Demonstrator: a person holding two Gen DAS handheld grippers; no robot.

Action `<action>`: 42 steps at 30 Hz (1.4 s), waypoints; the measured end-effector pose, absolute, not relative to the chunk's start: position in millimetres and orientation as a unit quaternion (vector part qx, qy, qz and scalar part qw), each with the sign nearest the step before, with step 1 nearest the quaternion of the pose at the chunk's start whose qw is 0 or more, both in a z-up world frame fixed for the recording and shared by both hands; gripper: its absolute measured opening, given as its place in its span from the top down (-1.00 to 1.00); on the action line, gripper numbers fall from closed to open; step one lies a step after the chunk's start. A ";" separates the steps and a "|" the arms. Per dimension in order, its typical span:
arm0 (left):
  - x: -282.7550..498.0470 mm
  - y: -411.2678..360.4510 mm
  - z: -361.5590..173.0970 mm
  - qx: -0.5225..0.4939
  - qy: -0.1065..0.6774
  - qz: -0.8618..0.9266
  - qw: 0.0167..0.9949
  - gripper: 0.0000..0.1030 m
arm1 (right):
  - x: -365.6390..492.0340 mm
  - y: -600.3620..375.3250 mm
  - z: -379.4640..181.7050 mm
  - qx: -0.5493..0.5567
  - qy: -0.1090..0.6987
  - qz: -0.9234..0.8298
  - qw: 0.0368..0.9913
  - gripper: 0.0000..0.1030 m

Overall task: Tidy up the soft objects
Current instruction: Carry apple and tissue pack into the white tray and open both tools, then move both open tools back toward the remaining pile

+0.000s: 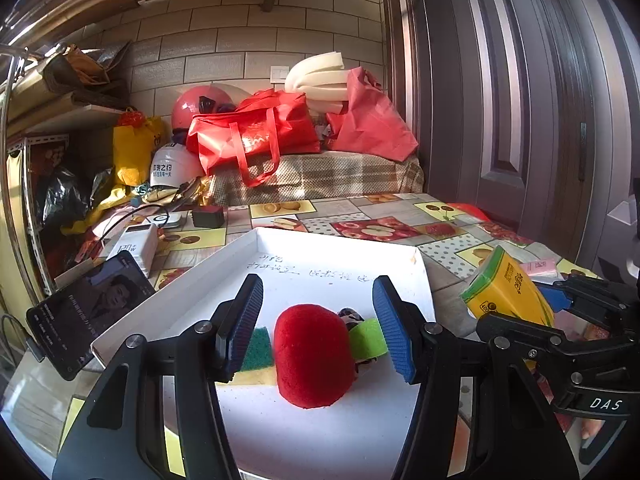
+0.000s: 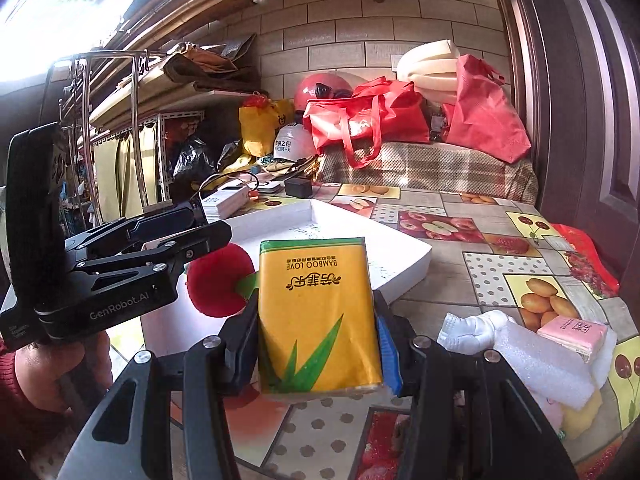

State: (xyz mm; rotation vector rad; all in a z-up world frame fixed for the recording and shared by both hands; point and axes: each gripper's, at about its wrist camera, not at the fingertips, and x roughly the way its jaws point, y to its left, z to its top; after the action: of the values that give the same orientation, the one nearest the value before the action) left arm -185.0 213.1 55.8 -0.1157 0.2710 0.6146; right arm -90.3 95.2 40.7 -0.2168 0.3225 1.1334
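A white tray (image 1: pixel 328 248) lies on the patterned table. In it sit a red sponge (image 1: pixel 314 354), a green and yellow scouring sponge (image 1: pixel 256 350) and a green band with a patterned piece (image 1: pixel 366 336). My left gripper (image 1: pixel 318 332) is open, its fingers on either side of the red sponge, not touching it. My right gripper (image 2: pixel 318 344) is shut on a yellow tissue pack (image 2: pixel 318 312) and holds it just right of the tray (image 2: pixel 408 260). The pack also shows in the left wrist view (image 1: pixel 508 288). The red sponge shows in the right wrist view (image 2: pixel 218 282).
A phone (image 1: pixel 88 312) leans at the tray's left, a white power bank (image 1: pixel 134 244) behind it. White foam (image 2: pixel 540 364), a white cloth (image 2: pixel 472 330) and a pink pack (image 2: pixel 574 336) lie at the right. Red bags (image 1: pixel 256 132) stand at the back.
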 end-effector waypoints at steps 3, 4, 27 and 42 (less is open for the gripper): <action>-186.2 225.4 55.3 -0.058 0.130 0.315 0.938 -0.12 | -92.1 110.3 41.7 -0.097 0.148 0.534 0.827 0.03; -186.2 229.8 55.0 -0.060 0.130 0.318 0.937 -0.12 | -92.3 115.2 41.7 -0.097 0.150 0.534 0.826 0.03; -200.7 283.3 51.4 -0.150 0.108 0.345 0.920 -0.17 | -47.4 181.7 31.8 -0.082 0.244 0.502 0.826 -0.73; -209.2 291.1 50.6 -0.172 0.094 0.368 0.909 -0.99 | -87.3 141.0 42.1 -0.116 0.167 0.519 0.830 -0.92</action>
State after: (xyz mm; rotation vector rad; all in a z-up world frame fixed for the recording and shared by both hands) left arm -209.2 291.1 50.6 -0.3548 0.1944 0.7591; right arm -87.3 141.0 42.1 -0.2457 0.3536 1.1012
